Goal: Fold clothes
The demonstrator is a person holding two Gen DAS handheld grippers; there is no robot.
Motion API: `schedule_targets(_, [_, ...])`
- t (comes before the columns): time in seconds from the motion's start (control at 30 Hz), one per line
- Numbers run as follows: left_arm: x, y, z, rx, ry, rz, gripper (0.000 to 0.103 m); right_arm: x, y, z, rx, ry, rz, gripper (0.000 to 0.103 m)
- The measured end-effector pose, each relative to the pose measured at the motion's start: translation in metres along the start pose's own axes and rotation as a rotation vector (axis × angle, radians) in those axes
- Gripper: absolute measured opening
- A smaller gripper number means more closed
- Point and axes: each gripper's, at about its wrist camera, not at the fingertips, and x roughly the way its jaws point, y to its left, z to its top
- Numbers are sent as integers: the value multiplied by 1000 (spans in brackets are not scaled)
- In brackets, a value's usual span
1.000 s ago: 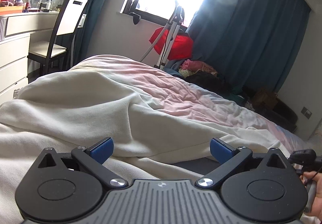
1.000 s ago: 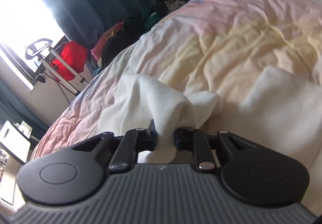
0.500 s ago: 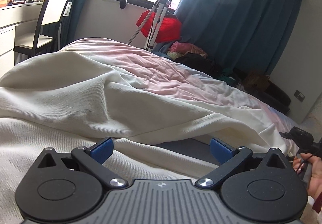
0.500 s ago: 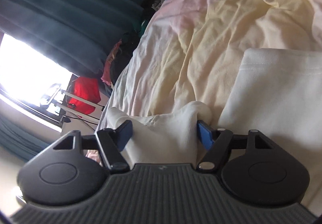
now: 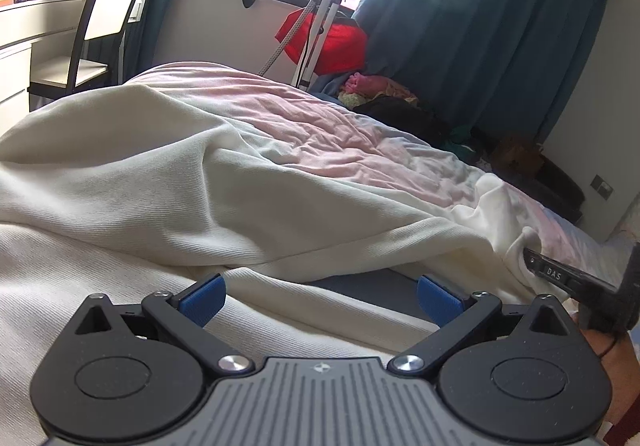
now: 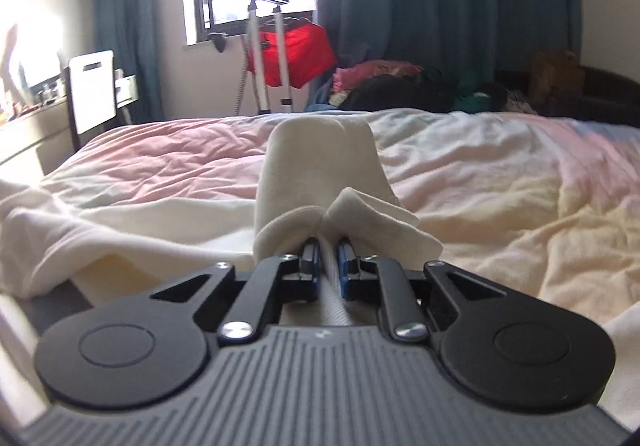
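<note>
Two grippers over the bed [image 6: 520,173]: right gripper [image 6: 328,258] clamped on a cream garment [image 6: 320,165] fold; left gripper [image 5: 320,296] spread wide, holding nothing.

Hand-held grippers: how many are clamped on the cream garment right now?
1. The right hand-held gripper is shut on a fold of the cream garment. The left hand-held gripper hovers open over it, gripping nothing.
</note>
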Motion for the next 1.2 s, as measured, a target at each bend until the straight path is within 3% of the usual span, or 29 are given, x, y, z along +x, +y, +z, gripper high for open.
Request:
schedule_targets(0.13, [0,0,-2,-6,8,0,103,-32,43,-3,-182,-23,134,10])
schedule_targets(0.43, [1,-5,-9,31,19,22,103,-29,25,3,75,-45,77,14])
schedule_targets(0.63, [7,-9,-15,60,38,26,103,-14,-2,4,218,-38,58,63])
schedule_targets(0.87, [15,-15,-20,75,65,16,103,7,-35,6,376,-18,36,71])
schedule_targets(0.97, [17,-18,-25,87,82,11,103,32,-54,18,415,35,24,66])
schedule_targets(1.0, [17,-19,-27,91,85,10,103,40,-60,22,427,53,21,43])
schedule_targets(1.03, [17,-21,-27,97,86,8,103,49,-67,26,440,71,17,7])
schedule_targets(1.1, [17,-25,-29,109,87,5,103,53,-92,34,515,51,-8,7])
schedule_targets(1.2, [15,-32,-31,144,73,5,103,37,-139,44,683,-89,-54,6])
